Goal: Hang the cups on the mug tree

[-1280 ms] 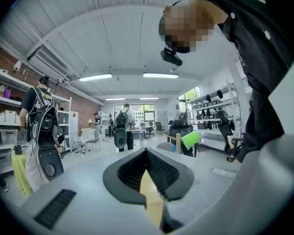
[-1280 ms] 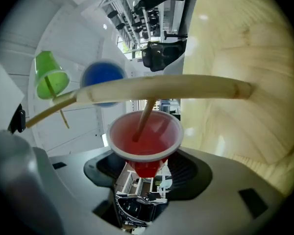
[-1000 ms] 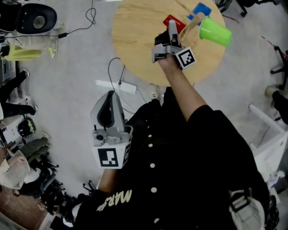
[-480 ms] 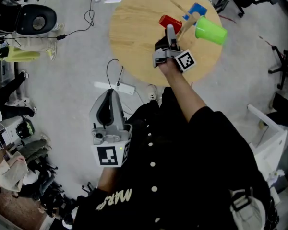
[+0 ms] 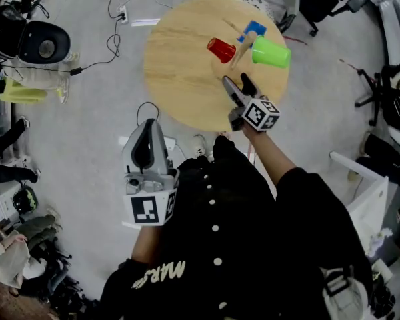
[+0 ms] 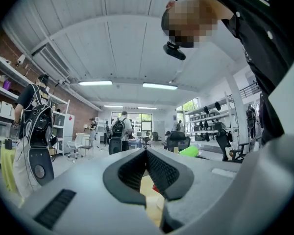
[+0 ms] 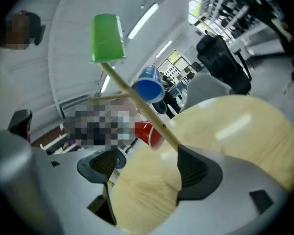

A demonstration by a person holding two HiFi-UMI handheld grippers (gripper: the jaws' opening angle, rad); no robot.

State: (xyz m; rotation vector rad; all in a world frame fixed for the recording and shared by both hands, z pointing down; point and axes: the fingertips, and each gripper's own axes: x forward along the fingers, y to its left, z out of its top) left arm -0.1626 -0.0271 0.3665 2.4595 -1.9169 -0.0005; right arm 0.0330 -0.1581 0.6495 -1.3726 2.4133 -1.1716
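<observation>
Hovering over the near right edge of the round wooden tabletop [image 5: 180, 65], the right gripper [image 5: 235, 81] has its jaws spread wide; they have just been opening, and nothing sits between them except a view of bare wood. It points toward the mug tree [image 5: 242, 43], which stands on the far right part of the tabletop, a short way beyond the jaw tips and not touched by them. All three cups are on the tree. The green cup [image 5: 271, 53] hangs on the branch that reaches toward the right edge, the blue cup [image 5: 255, 29] on the one toward the far edge, and the red cup [image 5: 221, 49] on the one toward the middle of the tabletop. In the right gripper view the green cup sits highest on the slanting wooden stem, the blue one below it and the red one lowest, near the wood. The left gripper [image 5: 148, 127] is held off the table, low in front of the person's dark buttoned shirt [image 5: 253, 245] and above the grey floor [image 5: 87, 112]. Its jaws are closed together with nothing in them.
</observation>
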